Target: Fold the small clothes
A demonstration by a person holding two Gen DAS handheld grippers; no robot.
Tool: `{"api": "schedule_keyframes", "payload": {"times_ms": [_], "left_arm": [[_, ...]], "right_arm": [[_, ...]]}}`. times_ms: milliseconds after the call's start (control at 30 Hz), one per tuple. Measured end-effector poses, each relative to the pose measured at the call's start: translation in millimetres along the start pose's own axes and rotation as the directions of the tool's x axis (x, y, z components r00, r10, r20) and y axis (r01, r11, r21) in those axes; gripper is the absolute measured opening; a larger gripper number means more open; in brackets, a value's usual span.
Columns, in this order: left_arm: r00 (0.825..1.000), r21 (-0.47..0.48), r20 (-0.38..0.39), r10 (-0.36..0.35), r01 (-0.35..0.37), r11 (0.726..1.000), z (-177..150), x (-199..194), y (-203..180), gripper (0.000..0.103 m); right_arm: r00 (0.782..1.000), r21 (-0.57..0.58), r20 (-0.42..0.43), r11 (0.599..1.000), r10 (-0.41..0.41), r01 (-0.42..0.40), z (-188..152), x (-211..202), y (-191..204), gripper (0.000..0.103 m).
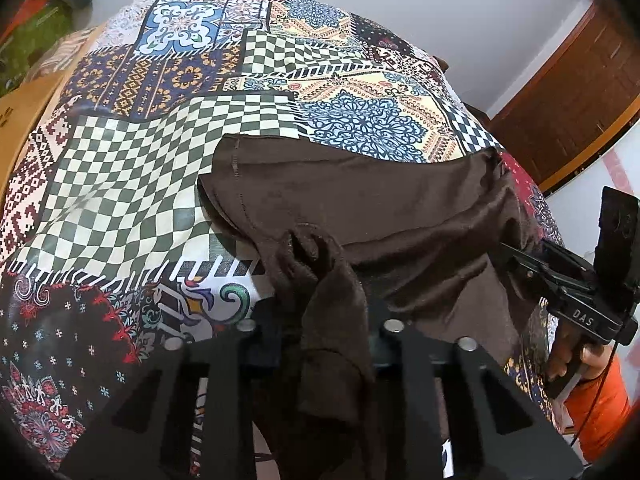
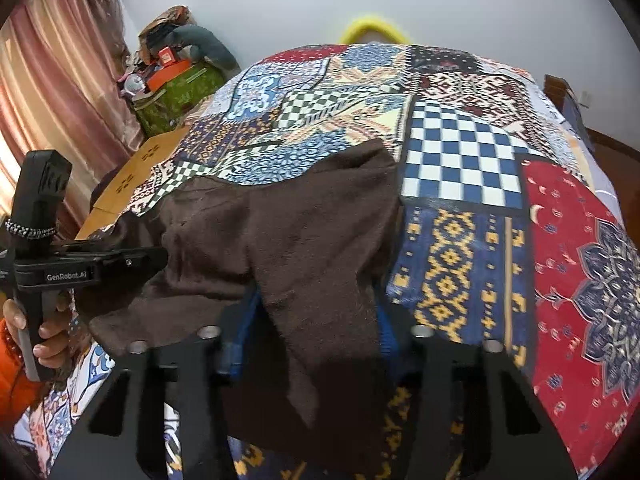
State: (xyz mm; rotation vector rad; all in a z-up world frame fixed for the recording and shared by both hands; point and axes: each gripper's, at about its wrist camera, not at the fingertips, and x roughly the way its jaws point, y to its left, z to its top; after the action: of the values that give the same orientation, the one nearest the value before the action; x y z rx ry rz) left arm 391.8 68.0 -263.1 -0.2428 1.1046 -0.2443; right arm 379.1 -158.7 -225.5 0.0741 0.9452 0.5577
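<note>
A dark brown garment (image 1: pixel 360 200) lies crumpled on a patchwork bedspread (image 1: pixel 140 168), partly lifted at its near edge. My left gripper (image 1: pixel 324 332) is shut on a bunched fold of it, and the cloth drapes down between and over the fingers. In the right wrist view the same brown garment (image 2: pixel 280 240) hangs over my right gripper (image 2: pixel 316 328), whose blue pads (image 2: pixel 386 332) pinch a thick fold. Each gripper shows from the side in the other's view, tip buried in the cloth: the right gripper (image 1: pixel 508 254) and the left gripper (image 2: pixel 162 254).
The bedspread (image 2: pixel 460 152) stretches far beyond the garment. A wooden door (image 1: pixel 580 92) stands at the right. A pink curtain (image 2: pixel 60 80) and a pile of bags (image 2: pixel 176 80) are at the left wall. A hand (image 2: pixel 48 332) with an orange sleeve holds the left gripper.
</note>
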Motion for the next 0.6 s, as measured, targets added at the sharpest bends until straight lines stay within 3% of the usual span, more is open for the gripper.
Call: {"api": "schedule_keyframes", "payload": {"times_ms": [67, 167, 367, 600], "left_arm": [[1.000, 0.003, 0.011, 0.010, -0.010, 1.000, 1.2, -2.9, -2.0, 0.020], [0.998, 0.036, 0.047, 0.044, -0.046, 0.998, -1.3, -18.2, -10.1, 0.018], [0.983, 0.106, 0.162, 0.081, -0.099, 0.989, -13.3, -79.1, -26.1, 0.017], [0.970, 0.130, 0.227, 0.091, -0.123, 0.984, -40.0, -139.7, -24.6, 0.018]], "right_arm": [[1.000, 0.005, -0.001, 1.000, 0.021, -0.021, 1.5, -1.2, 2.8, 0.020], [0.999, -0.011, 0.014, 0.999, 0.033, -0.033, 2.0, -11.0, 11.7, 0.014], [0.995, -0.064, 0.081, 0.997, 0.055, -0.049, -0.8, -49.3, 44.4, 0.014], [0.989, -0.084, 0.107, 0.992, 0.103, -0.094, -6.5, -88.8, 89.4, 0.014]]}}
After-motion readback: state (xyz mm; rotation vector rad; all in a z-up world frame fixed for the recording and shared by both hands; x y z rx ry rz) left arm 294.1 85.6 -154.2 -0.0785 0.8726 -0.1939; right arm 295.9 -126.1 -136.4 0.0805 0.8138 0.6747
